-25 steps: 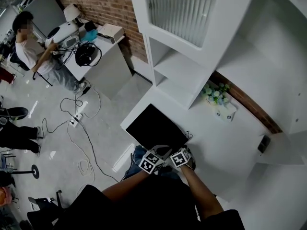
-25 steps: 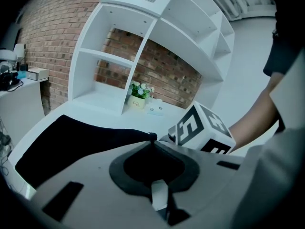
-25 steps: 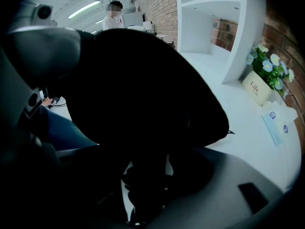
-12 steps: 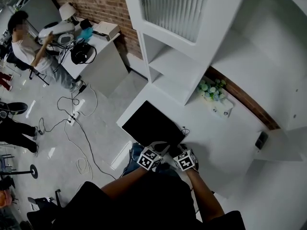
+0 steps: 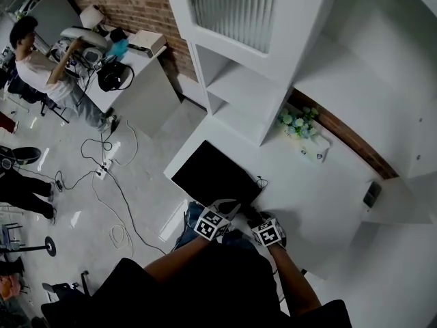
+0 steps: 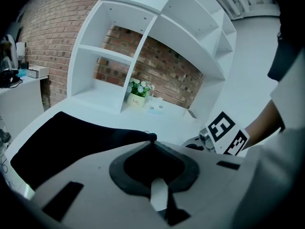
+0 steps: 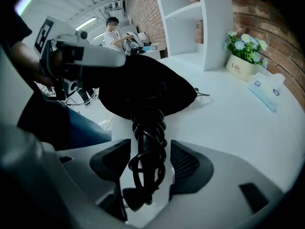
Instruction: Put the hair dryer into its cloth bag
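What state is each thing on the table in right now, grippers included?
cloth bag: lying on the table, bulging, edge pinched.
hair dryer cord: coiled, sticking out of the cloth bag, plug outside.
left gripper: shut on the cloth bag's edge.
right gripper: open, jaws have just been closing, hair dryer cord between them, not gripped.
flower pot: upright.

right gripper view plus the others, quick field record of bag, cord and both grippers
cloth bag: black, lying on white table
coiled cord: sticks out of bag mouth toward right gripper
left gripper: shut on bag edge
right gripper: open, jaws just been closing, cord between them, pads not pressing
hair dryer: body not visible
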Demonstrator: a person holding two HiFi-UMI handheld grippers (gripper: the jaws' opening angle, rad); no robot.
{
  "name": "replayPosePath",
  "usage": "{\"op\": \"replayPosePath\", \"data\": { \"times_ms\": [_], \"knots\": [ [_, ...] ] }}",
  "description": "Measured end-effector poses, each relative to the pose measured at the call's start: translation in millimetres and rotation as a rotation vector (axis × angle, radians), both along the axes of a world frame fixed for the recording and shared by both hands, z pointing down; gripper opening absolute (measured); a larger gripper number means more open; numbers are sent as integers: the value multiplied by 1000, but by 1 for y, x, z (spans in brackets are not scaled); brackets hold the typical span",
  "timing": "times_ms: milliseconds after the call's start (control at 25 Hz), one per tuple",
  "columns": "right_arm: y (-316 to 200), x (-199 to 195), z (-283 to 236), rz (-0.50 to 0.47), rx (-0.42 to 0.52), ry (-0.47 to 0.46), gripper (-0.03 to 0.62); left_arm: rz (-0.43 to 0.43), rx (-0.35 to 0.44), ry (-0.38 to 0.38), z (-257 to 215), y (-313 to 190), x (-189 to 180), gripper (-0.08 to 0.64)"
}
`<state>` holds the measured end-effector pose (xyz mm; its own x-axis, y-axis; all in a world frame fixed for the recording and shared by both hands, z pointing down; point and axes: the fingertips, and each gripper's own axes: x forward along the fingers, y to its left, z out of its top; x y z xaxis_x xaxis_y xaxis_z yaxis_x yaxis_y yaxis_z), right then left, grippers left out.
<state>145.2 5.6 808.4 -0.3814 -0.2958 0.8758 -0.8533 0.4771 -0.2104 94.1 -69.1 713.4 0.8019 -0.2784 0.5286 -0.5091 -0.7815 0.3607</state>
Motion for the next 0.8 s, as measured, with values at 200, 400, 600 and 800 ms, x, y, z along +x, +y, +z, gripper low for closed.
{"op": "replayPosePath", "data": {
  "times_ms": [200, 400, 600, 800],
  "knots": [
    [-4, 2, 6, 57, 5, -23, 234, -3, 7, 3, -1, 2, 0, 34],
    [-9, 5, -6, 112, 67, -80, 216, -8, 40, 20, -5, 4, 0, 34],
    [-22, 3, -20, 134, 128, -90, 212, 1, 84, 35, -14, 3, 1, 34],
    [-40, -4, -27, 135, 171, -102, 209, 16, 77, 46, -15, 4, 3, 34]
  ]
}}
